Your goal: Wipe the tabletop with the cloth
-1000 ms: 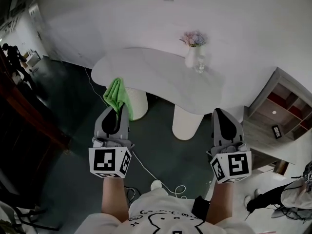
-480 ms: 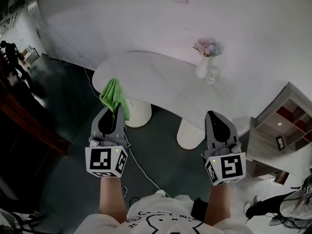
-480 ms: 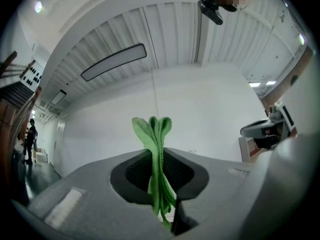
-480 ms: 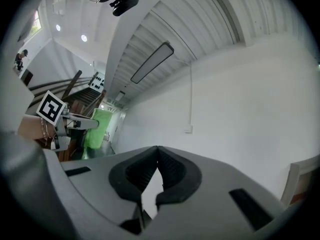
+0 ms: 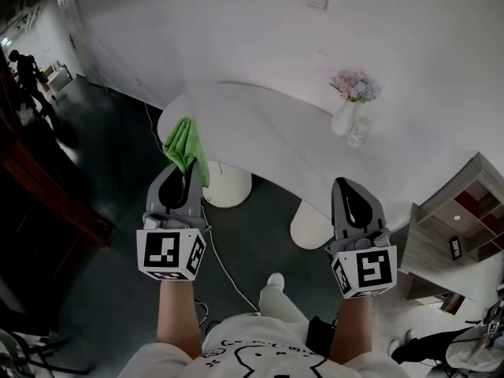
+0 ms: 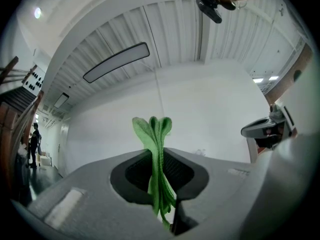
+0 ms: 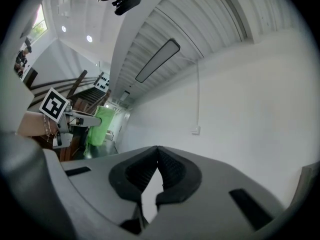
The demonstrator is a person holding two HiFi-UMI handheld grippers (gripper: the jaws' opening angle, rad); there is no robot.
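Green cloth [image 6: 154, 149] is pinched between the jaws of the left gripper [image 5: 187, 181], with its folded layers standing up past the jaw tips and a short end hanging below them. In the head view the cloth is seen held in the air in front of the near left edge of the table [image 5: 260, 124]; whether it touches that edge cannot be told. The jaws of the right gripper [image 5: 351, 186] are pressed together tip to tip, with only themselves between them, and this gripper is held level with the left one, well apart from it. Both are raised over a dark floor [image 5: 110, 172], across which a white cable [image 5: 228, 270] is trailed. On the far right of the white table a vase [image 5: 343, 119] of flowers and, just beside it, a glass [image 5: 358, 132] are set. A wooden shelf [image 5: 449, 227] is seen at the right.
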